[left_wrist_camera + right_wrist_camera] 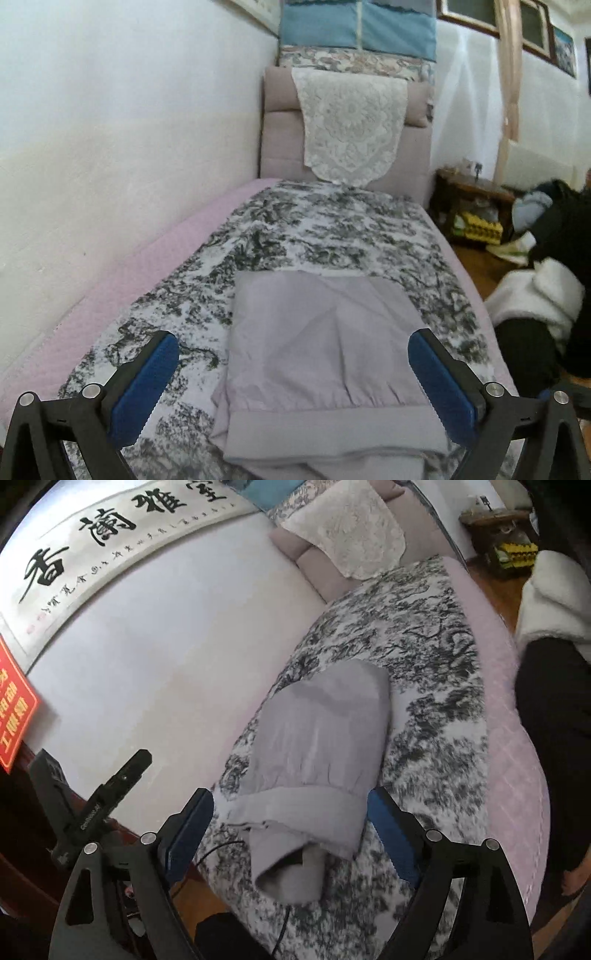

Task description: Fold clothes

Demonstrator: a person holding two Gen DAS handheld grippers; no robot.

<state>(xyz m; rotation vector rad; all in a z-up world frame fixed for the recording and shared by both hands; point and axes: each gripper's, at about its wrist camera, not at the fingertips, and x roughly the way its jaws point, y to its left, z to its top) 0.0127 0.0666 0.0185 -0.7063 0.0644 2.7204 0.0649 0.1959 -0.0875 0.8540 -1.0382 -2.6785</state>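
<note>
Grey garment (325, 354) lies folded on the patterned bedspread (332, 229); left gripper (293, 363) and right gripper (291, 821) both gape wide; calligraphy scroll (122, 535) at 11 o'clock reads 香蘭雅

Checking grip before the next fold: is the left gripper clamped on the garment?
No: the left gripper is wide open above the folded lilac garment.

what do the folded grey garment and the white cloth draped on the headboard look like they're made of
The folded pale grey garment looks like thin matte woven fabric, perhaps cotton or a blend: soft creases and a gathered elastic band. The white openwork cloth draped over the padded headboard looks like lace, with its patterned holes and scalloped edge.
</note>
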